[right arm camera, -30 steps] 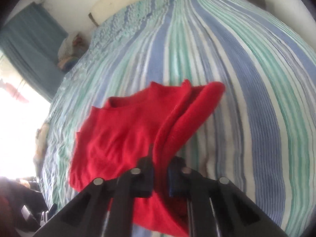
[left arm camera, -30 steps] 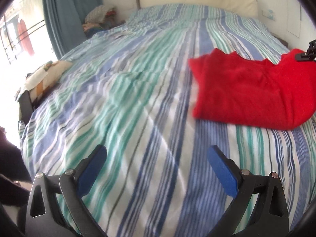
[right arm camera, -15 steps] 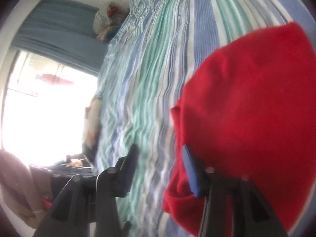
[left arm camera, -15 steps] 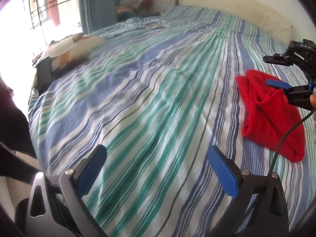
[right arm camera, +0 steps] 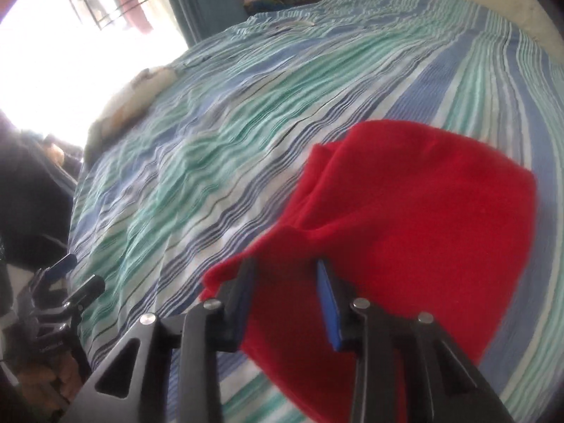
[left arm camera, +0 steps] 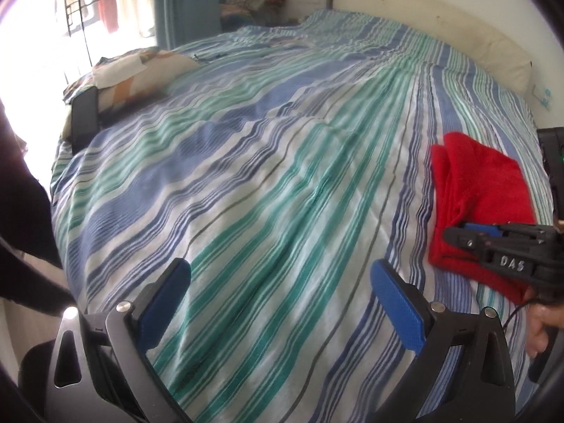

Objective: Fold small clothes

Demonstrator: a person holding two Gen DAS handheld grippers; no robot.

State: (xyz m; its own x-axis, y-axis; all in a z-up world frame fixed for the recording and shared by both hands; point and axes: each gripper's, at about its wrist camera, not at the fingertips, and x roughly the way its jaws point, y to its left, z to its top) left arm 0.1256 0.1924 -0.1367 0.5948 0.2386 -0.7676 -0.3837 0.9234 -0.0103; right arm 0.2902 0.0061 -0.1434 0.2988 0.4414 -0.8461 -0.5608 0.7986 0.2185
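The red cloth (right arm camera: 416, 211) lies folded on the striped bed (left arm camera: 246, 176), right under the right hand-held gripper (right arm camera: 285, 299). Its jaws have just been closing, with a gap between them and red cloth in that gap, but nothing pinched. A second ago they squeezed a raised fold. The left hand-held gripper (left arm camera: 278, 299) stands wide apart over bare stripes, holding nothing, the cloth off to its right. A pillow (left arm camera: 141, 70) sits far ahead by the window.

Both wrist views downward (shared bed (left arm camera: 268, 183))
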